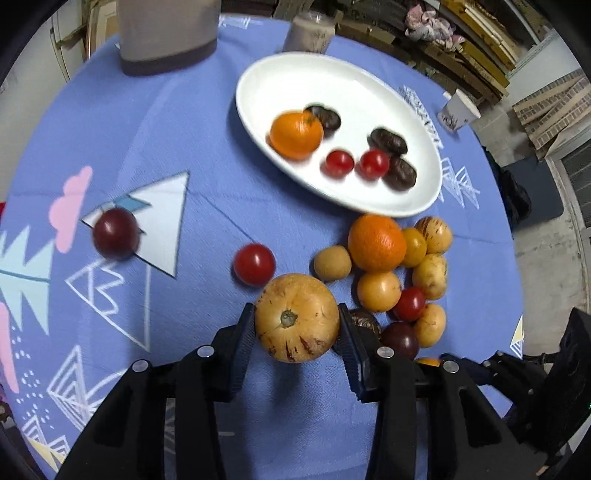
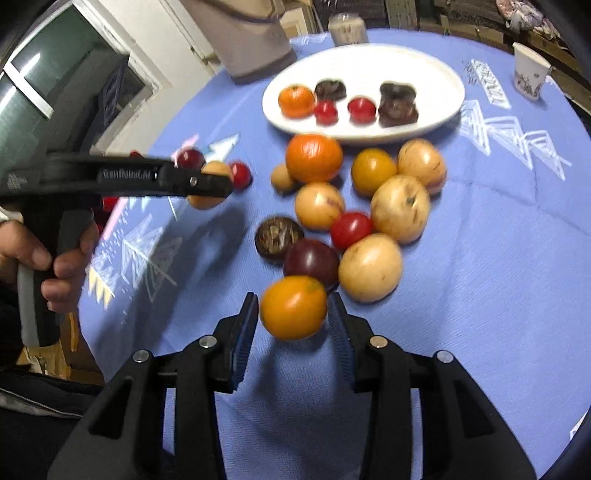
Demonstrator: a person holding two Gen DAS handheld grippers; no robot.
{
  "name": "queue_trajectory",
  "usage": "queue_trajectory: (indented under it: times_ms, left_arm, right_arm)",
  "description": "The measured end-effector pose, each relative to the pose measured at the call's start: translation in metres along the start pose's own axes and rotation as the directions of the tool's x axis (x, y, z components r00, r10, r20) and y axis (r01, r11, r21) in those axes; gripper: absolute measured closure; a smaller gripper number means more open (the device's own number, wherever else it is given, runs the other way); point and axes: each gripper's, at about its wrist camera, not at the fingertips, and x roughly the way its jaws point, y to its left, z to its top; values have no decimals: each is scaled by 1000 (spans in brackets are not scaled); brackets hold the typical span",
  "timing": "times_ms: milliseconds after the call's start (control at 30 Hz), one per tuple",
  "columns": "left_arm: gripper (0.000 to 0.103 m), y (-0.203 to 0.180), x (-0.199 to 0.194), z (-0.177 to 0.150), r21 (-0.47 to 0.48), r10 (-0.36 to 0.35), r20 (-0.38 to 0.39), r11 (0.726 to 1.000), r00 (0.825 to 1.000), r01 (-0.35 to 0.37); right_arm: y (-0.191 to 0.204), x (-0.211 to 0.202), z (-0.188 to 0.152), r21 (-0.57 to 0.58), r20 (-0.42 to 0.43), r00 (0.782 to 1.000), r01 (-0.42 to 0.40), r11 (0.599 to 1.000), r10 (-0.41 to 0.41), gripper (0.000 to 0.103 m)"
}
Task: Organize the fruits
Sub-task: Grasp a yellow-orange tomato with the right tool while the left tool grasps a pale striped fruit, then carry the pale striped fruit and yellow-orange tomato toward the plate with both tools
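My left gripper (image 1: pixel 297 325) is shut on a yellow striped melon-like fruit (image 1: pixel 296 317) and holds it above the blue tablecloth; it also shows in the right wrist view (image 2: pixel 210 184), seen from the side. My right gripper (image 2: pixel 292 314) is shut on a small orange fruit (image 2: pixel 293 306). A white oval plate (image 1: pixel 280 70) holds an orange (image 1: pixel 295 134), two red tomatoes (image 1: pixel 339 163) and dark fruits (image 1: pixel 388 141). A cluster of orange, yellow, red and dark fruits (image 2: pixel 369 206) lies in front of the plate.
A lone red tomato (image 1: pixel 254 264) and a dark plum (image 1: pixel 115 233) lie to the left on the cloth. A grey container (image 1: pixel 166 33), a glass jar (image 1: pixel 309 31) and a paper cup (image 2: pixel 530 72) stand at the table's far side. The round table's edge curves on the right.
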Motion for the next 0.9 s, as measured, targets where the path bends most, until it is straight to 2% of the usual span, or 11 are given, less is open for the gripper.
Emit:
queue_trajectory:
  times_ms: [167,267,367,433,667,767,900]
  left_arm:
    - [59,-4,-16,10,18,9,44,1000,999,-10]
    - [59,-1,-20,12,21,8,50,1000,999,-9]
    - [59,-4,-12,9,28,5,28,1000,1000,-6]
    - [59,-3,-10,6,31,-4,19,1000,1000,3]
    - [59,-3,-6,6,33,1,4,999,1000,-1]
    - [59,-5,-5,6,40,3,-2,999,1000,-3]
    - [59,-9,-3,2,49,-2,-15,999,1000,3]
  right_arm:
    - [-3,-20,25,-7,74,997,26,1000,-25,64]
    - [-2,-20,30,-59,39,999,27,998,-25,62]
    - [14,-7,9,-180,-43,999,24,983,-32,53]
    - [20,1,-12,-221,-106,994,2,975,-26,53]
    - [36,14,-74,-282,-251,968,-88,955,15,53]
    - [45,12,-85,-279,-286,956,-144,950,61,53]
    - [50,14,-92,-275,-308,948,-164,947,75,54]
